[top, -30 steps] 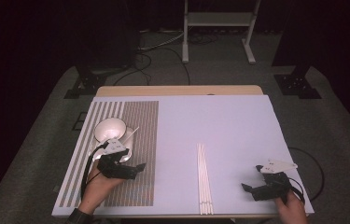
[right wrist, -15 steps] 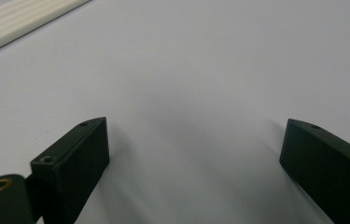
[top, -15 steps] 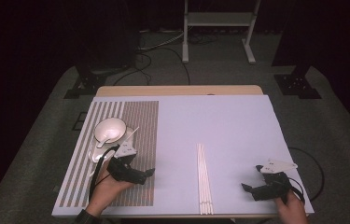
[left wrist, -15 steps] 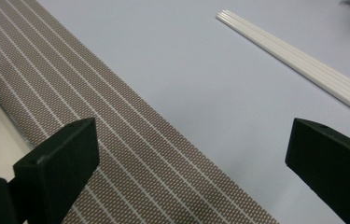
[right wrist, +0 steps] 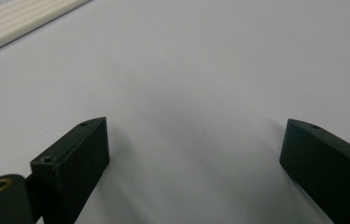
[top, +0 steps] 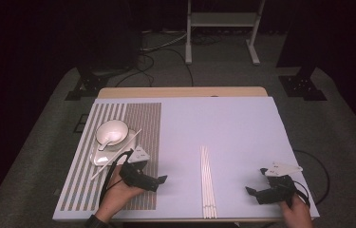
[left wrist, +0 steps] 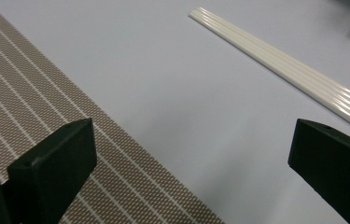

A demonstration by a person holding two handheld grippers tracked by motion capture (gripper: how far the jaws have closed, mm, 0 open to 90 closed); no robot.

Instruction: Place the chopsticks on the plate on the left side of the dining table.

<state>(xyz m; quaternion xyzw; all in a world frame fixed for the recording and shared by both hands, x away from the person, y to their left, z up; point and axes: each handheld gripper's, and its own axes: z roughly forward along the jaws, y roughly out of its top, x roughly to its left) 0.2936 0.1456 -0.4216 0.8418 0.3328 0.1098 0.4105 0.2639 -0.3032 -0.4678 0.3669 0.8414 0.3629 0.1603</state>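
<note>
Both grippers gape empty — the left gripper (top: 159,180), its jaws just opened wider, has slid off the bowl (top: 112,132) toward the white sticks (top: 207,183). Right gripper (top: 254,192) stays put on the bench (top: 232,123), just beside those sticks.

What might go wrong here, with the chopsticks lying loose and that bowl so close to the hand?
1. The chopsticks lie side by side, touching. The left gripper, jaws open with nothing between them, may push them apart or roll them rather than lift one cleanly.
2. The bowl and spoon sit on a plate just behind the left hand; its cable or wrist might knock them.
</note>
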